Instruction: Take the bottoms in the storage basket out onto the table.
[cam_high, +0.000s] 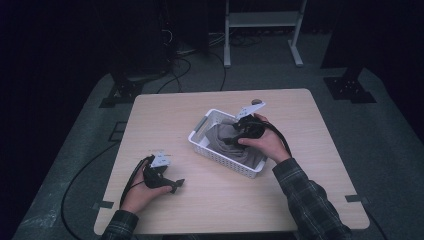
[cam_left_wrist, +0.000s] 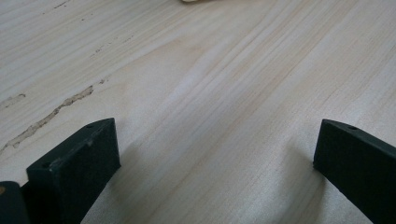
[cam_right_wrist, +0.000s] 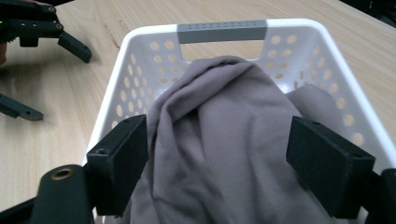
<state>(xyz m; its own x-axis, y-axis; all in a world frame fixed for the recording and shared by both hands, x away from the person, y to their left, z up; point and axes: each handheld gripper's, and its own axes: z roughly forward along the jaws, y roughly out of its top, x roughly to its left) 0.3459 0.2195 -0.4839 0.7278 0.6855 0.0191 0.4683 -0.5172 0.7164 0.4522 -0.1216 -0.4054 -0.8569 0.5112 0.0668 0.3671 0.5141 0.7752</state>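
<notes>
The right hand-held gripper (cam_high: 235, 138) hangs over the white basket (cam_high: 200, 141) at the centre of the high view, and its own view looks straight down at the grey cloth (cam_right_wrist: 219, 140) heaped inside. The jaws are spread wide, one on either side of the bundle, with nothing pinched between them. The cloth sits well within the basket walls, its peak rising toward the grey handle (cam_right_wrist: 222, 31) at the top of that frame, though whether any fold spills over the near rim is hard to tell, since the jaws hide that edge. Down in the lower left of the high view, the left hand-held gripper (cam_high: 176, 184) rests low on the desk (cam_high: 300, 190), jaws also wide apart, bare wood between them, holding nothing. So the cloth looks to be in the basket already. What seems left is either a tuck and a press to settle it, or a fresh grasp to lift it out.
</notes>
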